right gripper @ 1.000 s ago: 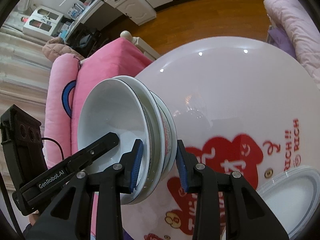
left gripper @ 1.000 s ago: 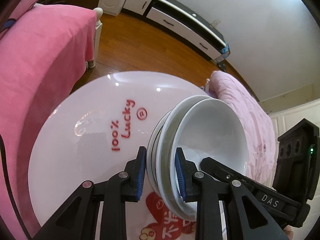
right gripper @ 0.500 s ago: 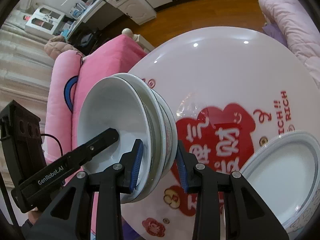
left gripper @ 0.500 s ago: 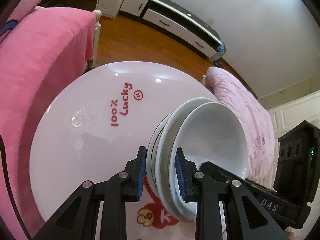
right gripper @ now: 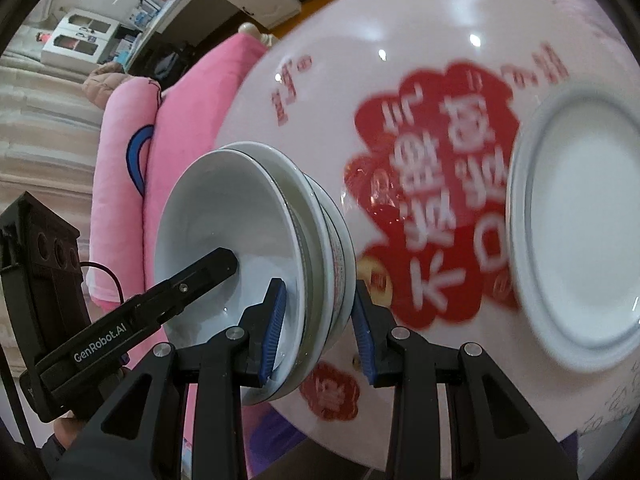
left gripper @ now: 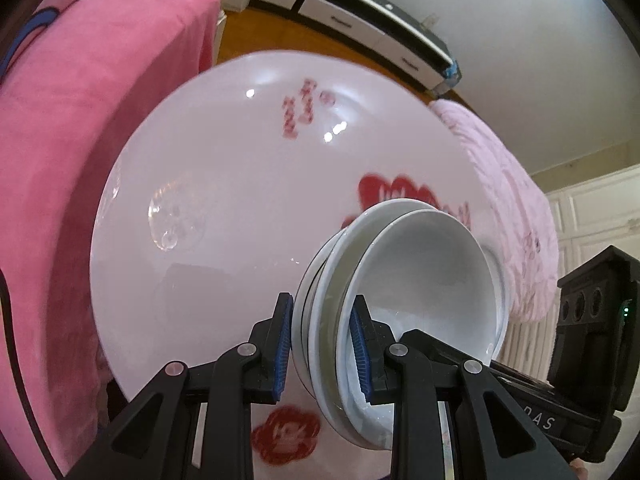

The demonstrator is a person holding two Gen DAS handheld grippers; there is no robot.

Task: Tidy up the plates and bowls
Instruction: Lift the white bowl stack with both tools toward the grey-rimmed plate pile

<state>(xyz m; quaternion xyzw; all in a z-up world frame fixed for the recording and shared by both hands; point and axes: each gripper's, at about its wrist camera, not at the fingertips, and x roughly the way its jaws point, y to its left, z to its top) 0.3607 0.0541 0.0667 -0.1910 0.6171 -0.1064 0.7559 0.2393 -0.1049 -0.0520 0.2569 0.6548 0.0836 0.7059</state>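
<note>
A stack of nested white bowls (left gripper: 424, 280) hangs tilted above the round white table (left gripper: 224, 184) with red print. My left gripper (left gripper: 322, 344) is shut on one side of the stack's rim, one pad inside the top bowl and one against the outside. My right gripper (right gripper: 318, 320) is shut on the opposite side of the same stack of bowls (right gripper: 224, 220). A finger (right gripper: 200, 276) of the left gripper shows inside the top bowl. A white plate (right gripper: 576, 232) lies on the table (right gripper: 420, 28) at the right of the right wrist view.
A bright pink bed (left gripper: 80, 100) borders the table on one side and a pale pink quilt (left gripper: 516, 208) on the other. A low white and black cabinet (left gripper: 360, 12) stands along the far wall beyond the wooden floor.
Both grippers have carried the bowl stack together across the table. The white plate has come much closer in the right wrist view. Both grips are unchanged.
</note>
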